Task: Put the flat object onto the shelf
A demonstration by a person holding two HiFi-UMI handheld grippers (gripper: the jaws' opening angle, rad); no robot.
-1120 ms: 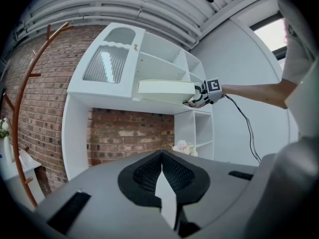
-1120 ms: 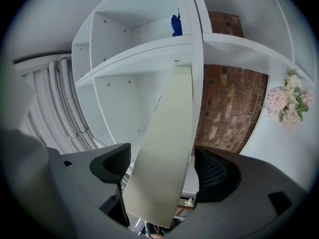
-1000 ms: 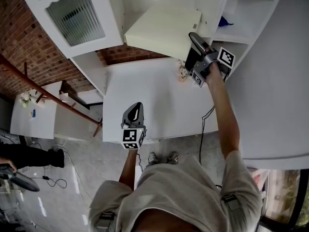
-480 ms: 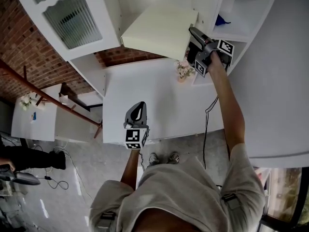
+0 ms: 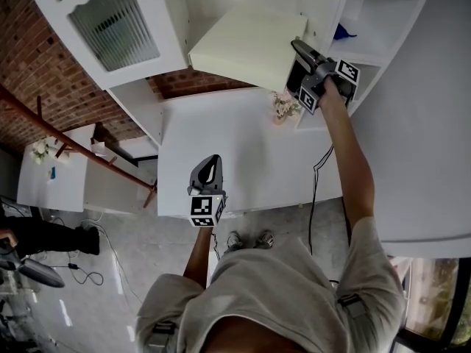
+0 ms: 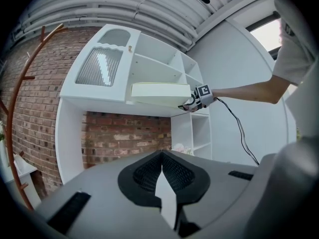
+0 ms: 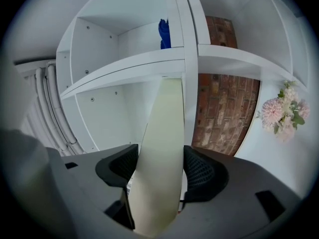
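Flat object clamped in right tool, jaws just closing | shelf divider ahead | left tool closed

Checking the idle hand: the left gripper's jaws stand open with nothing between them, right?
Not open: the left gripper has its jaws shut together, as the left gripper view shows. Nothing is between them, as you said.

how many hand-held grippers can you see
2. The left hand-held gripper, shut and empty, is near the desk's front edge. The right hand-held gripper is up at the shelf; its jaws have just been closing on the cream board. A dark tool at lower left is unclear.
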